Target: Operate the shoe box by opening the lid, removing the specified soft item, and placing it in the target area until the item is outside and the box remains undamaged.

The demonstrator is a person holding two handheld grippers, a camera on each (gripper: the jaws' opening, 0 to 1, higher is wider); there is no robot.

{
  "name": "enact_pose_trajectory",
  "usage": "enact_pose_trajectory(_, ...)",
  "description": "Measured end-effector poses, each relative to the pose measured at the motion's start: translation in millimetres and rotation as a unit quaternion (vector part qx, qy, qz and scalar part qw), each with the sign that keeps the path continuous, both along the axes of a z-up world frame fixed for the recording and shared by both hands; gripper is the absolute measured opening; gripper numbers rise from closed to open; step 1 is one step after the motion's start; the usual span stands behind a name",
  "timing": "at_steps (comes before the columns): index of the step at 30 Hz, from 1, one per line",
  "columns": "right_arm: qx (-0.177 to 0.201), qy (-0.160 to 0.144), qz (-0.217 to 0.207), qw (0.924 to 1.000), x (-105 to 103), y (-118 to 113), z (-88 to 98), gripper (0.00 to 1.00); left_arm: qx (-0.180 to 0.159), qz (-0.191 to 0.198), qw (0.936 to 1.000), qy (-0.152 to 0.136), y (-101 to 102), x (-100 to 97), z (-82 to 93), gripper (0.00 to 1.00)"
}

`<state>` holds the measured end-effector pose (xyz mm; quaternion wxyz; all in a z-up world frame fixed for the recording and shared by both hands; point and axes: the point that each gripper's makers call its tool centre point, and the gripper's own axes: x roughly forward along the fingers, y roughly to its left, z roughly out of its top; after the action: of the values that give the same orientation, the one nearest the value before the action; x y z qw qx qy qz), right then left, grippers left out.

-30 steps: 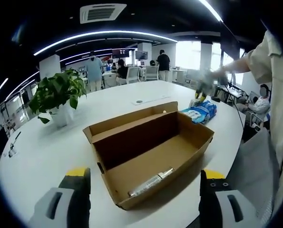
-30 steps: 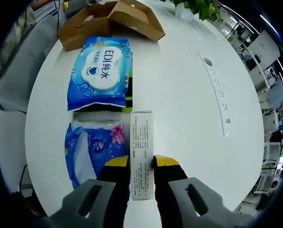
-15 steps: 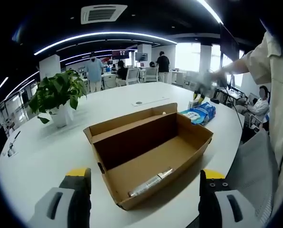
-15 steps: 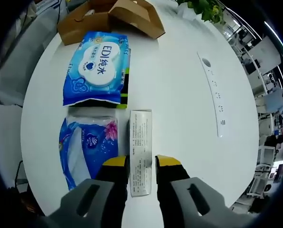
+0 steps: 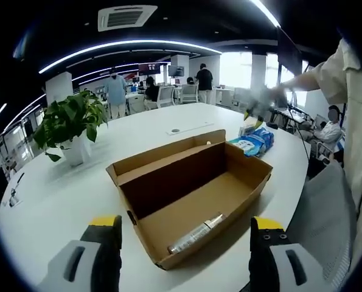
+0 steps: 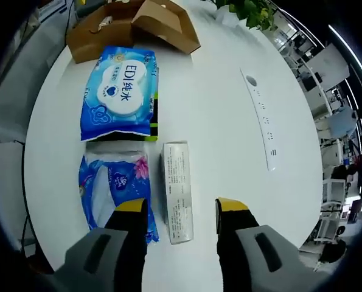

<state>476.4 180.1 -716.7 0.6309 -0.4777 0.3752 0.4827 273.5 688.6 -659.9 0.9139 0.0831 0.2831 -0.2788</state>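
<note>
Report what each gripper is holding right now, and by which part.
Nothing is held. The right gripper is open, its fingers apart on either side of the white carton lying on the table. The left gripper is open before the shoe box.

From the left gripper view I see a potted plant (image 5: 69, 125) standing on the white table (image 5: 47, 194), with people (image 5: 115, 91) at desks far behind it. A long flat power strip (image 6: 263, 125) lies on that table, and a ceiling air vent (image 5: 125, 16) sits between curved light strips.
</note>
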Motion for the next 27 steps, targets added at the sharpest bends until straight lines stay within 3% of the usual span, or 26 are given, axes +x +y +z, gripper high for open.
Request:
enact_pose_trajectory(5, 0.021, -0.007, -0.030, 0.9993, -4, 2, 8.0, 0.54, 0.001, -0.010, 0.9999, 0.003, -4, 1.5, 8.0, 0.85)
enact_pose_trajectory(12, 0.062, -0.008, -0.076, 0.9952, -16, 6, 19.0, 0.66, 0.003, -0.030, 0.9995, 0.011, 0, 10.1, 6.2, 0.80)
enact_pose_trajectory(18, 0.116, -0.010, -0.123, 0.9855, -30, 14, 34.1, 0.75, 0.001, -0.056, 0.9981, 0.025, -9, 17.1, 4.2, 0.76)
enact_pose_trajectory(24, 0.173, -0.016, -0.165, 0.9708, -44, 20, 47.5, 0.85, 0.007, -0.083, 0.9955, 0.046, -16, 21.5, -2.2, 0.72)
enact_pose_trajectory(27, 0.185, -0.019, -0.177, 0.9664, -52, 21, 49.9, 0.89, 0.012, -0.099, 0.9936, 0.053, -17, 25.5, -7.3, 0.70)
